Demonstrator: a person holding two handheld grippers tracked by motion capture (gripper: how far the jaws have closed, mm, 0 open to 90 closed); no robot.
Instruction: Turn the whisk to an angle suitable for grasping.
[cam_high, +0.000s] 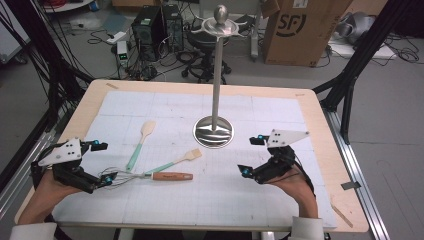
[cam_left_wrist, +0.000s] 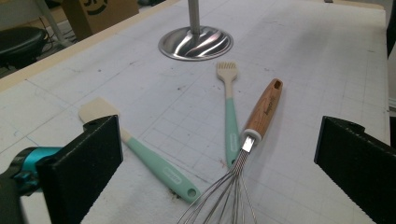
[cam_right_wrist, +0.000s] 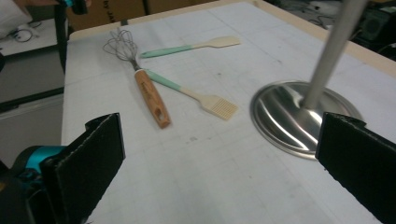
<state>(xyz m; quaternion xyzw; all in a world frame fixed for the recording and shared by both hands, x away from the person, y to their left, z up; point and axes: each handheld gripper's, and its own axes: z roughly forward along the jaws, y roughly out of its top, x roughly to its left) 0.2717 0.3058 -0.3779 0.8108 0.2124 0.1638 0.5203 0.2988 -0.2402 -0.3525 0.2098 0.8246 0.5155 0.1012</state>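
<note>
A wooden-handled whisk (cam_high: 150, 176) lay on the tabletop (cam_high: 250, 195), wire end between the wide-open, empty jaws of the left hand-held gripper (cam_high: 102, 162); dark print on its handle was unreadable. A mint-handled brush (cam_high: 176, 161) and spatula (cam_high: 140, 143) lay beside it. The right hand-held gripper (cam_high: 252, 156) gaped empty near the steel stand (cam_high: 214, 131). Behind, a cardboard box (cam_high: 300, 30) read "SF".

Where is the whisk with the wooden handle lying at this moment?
In the high view the whisk lies on the table's left half, its wires just before the open left tool, its handle beside the pastry brush.
</note>
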